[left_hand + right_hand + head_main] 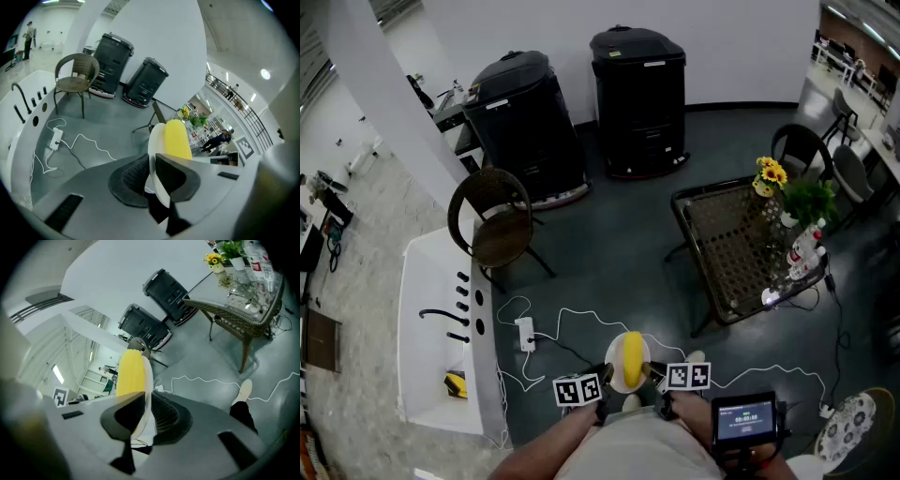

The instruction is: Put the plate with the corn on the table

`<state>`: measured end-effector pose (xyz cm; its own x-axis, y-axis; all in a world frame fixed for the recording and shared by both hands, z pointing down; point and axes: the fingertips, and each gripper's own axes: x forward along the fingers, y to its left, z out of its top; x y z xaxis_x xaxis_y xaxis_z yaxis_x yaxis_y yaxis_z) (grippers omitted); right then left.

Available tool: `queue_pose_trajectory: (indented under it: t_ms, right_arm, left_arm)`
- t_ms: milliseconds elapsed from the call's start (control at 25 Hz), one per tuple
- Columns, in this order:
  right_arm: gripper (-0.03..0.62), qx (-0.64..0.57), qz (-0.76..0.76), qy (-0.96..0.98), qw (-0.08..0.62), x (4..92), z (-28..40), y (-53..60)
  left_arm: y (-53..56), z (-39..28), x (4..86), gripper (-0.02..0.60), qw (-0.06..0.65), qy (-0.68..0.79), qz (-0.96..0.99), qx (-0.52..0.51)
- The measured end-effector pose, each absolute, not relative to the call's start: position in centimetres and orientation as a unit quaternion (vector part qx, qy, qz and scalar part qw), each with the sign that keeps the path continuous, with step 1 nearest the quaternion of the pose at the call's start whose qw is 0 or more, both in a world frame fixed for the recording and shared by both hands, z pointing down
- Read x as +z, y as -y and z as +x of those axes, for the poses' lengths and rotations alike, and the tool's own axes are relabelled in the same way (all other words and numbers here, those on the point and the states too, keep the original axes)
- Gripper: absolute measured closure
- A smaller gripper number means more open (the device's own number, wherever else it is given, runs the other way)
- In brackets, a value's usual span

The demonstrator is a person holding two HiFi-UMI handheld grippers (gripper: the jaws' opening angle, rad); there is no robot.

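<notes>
A white plate carrying a yellow corn cob is held close to my body, above the dark floor. My left gripper is shut on the plate's left rim and my right gripper is shut on its right rim. The left gripper view has the plate edge-on between the jaws of the left gripper, with the corn beyond. In the right gripper view the right gripper clamps the plate beside the corn. The wicker, glass-topped table stands ahead to the right.
On the table's far side are yellow flowers, a green plant and bottles. Two black bins stand by the wall. A wicker chair, a white counter and a power strip with white cables lie to the left.
</notes>
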<state>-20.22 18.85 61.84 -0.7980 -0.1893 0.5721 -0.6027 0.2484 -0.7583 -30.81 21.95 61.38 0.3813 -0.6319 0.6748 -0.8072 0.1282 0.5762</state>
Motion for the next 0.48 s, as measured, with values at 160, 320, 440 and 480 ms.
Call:
queue_pose_trajectory:
  t_ms: [160,320,440,480]
  right_arm:
    - [0.542,0.552,0.25,0.772,0.192,60.8,-22.3,-22.7]
    - [0.542,0.535,0.244,0.784,0.2,59.7,-23.6,-24.2]
    - [0.542,0.518,0.237,0.796,0.204,59.0,-24.4,-24.6]
    - [0.542,0.515,0.234,0.798,0.206,59.0,-24.6,-24.8]
  left_arm:
    - [-25.9,-32.4,59.6,0.533,0.511,0.551,0.657,0.059]
    - [-27.8,-33.7,58.8,0.534,0.508,0.562,0.651,0.041]
    - [-28.8,-34.2,58.6,0.533,0.511,0.571,0.642,0.026]
    - [-29.2,-34.3,58.5,0.532,0.511,0.573,0.64,0.022]
